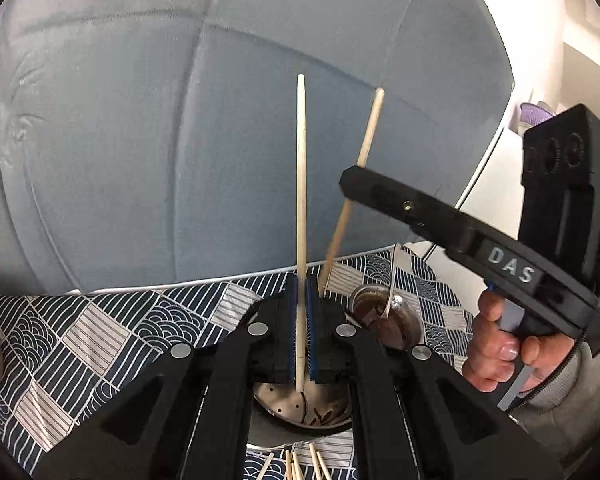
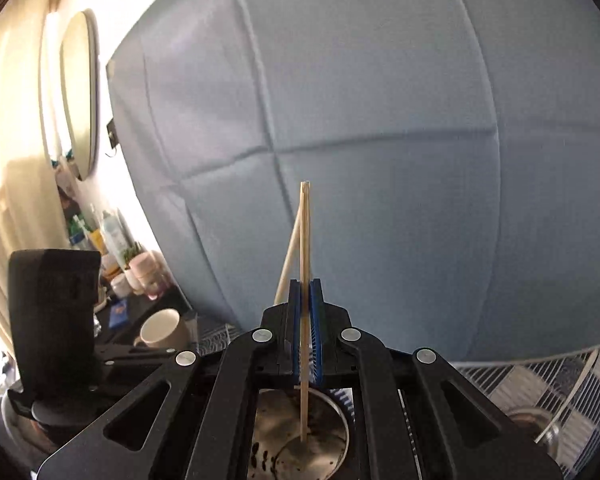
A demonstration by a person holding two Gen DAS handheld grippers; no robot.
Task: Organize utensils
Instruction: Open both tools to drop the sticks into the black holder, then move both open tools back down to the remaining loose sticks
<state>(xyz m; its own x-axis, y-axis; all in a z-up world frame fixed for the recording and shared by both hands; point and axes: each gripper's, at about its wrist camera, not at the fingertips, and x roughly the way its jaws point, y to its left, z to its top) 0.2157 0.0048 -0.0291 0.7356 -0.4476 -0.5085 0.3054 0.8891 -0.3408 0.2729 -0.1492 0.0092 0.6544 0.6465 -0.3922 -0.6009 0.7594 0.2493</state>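
1. Where we're at: the left claw (image 1: pixel 301 328) is clamped shut on one pale chopstick (image 1: pixel 301 200), standing nearly upright, its lower end hanging right over the perforated metal holder (image 1: pixel 296 404). The right claw (image 2: pixel 307 336) is pinched shut on what looks like its own chopstick (image 2: pixel 305 240) (might be a pair, the top is blurry), also over a round metal cup (image 2: pixel 332 432).
2. We'd keep both sticks vertical and lower them slowly, so the tips go inside the rim instead of clipping it.
3. Only let go once the tip is well down inside, otherwise the stick tips out onto the patterned cloth (image 1: pixel 100 332).
4. More loose chopsticks (image 1: pixel 300 468) wait on the surface, so leave room in the cup.
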